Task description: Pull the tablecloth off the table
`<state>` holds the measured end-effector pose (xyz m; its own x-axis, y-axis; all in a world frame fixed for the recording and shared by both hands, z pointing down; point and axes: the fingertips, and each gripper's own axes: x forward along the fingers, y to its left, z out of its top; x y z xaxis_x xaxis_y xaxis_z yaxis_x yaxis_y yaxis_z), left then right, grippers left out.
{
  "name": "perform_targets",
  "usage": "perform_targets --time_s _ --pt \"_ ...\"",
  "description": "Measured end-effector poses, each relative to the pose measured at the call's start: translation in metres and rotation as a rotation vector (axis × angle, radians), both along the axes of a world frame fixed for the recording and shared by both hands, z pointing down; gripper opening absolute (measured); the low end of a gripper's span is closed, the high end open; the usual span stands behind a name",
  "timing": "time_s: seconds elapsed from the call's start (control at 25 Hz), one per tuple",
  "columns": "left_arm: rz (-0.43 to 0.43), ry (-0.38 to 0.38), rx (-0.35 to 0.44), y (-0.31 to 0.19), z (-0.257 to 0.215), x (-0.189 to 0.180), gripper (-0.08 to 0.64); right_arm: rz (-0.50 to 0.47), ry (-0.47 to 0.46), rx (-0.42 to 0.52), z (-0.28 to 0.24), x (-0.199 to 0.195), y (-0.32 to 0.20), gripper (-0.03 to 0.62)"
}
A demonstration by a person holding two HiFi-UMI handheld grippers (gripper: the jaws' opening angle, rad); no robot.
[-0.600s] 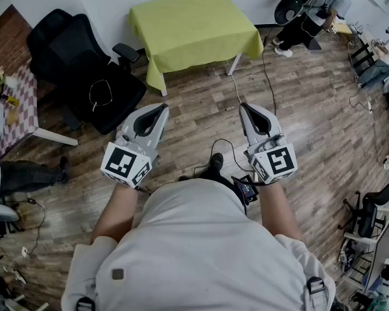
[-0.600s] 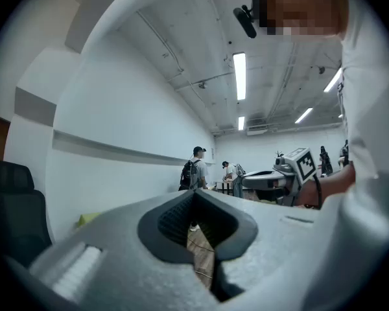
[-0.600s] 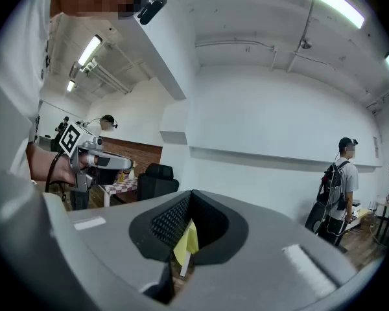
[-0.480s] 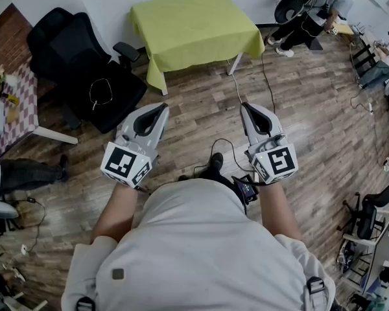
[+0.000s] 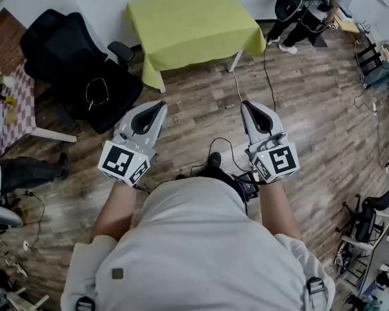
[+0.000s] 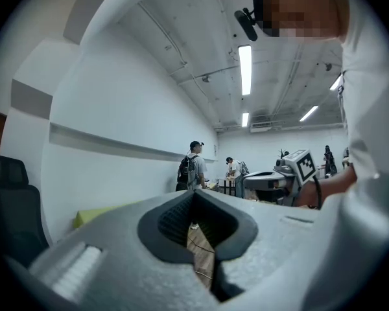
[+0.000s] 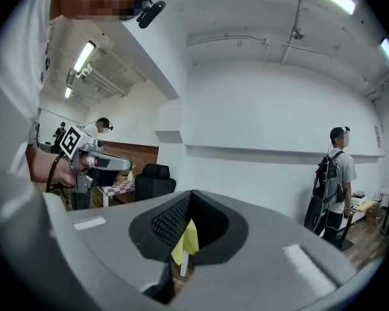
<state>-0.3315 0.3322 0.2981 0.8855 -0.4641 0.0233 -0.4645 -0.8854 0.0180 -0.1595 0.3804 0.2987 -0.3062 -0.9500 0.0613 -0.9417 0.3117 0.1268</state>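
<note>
With the fingers [image 6: 174,220] of the left gripper [image 5: 157,107] and right gripper [image 5: 247,107] closed on nothing and the tablecloth [image 5: 191,21] spread over the bench [image 5: 161,83] well ahead of them, approach first, then open both and pinch the near hanging hem before pulling.

My head camera looks steeply down past my chest at the wooden floor [image 5: 311,109]. My left tool [image 5: 152,112] and right tool [image 5: 251,112] are close below it, and the table [image 5: 234,63] is well ahead by the top edge. Each tool camera sits low behind its own jaws, facing nearly level across the room. Each catches the other tool at its side. The right one also frames the table's near corner.
</note>
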Motion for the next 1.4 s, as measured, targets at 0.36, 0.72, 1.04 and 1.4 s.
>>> perform_targets --time_s 0.36,0.72,1.04,1.4 --pt "-0.018 -0.020 -0.012 -0.046 0.008 0.096 0.002 0.021 -0.014 0.003 -0.001 0.108 -0.036 0.011" --pt "-0.071 -0.045 -0.024 -0.071 0.003 0.186 0.003 -0.035 -0.027 -0.023 -0.013 0.200 -0.067 0.020" --pt "-0.086 -0.008 -0.064 -0.103 0.022 0.202 0.003 -0.037 -0.029 -0.041 0.010 0.221 -0.092 0.017" --pt "-0.039 0.023 -0.107 -0.176 0.034 0.225 0.003 0.013 -0.018 -0.061 0.024 0.237 -0.149 0.012"
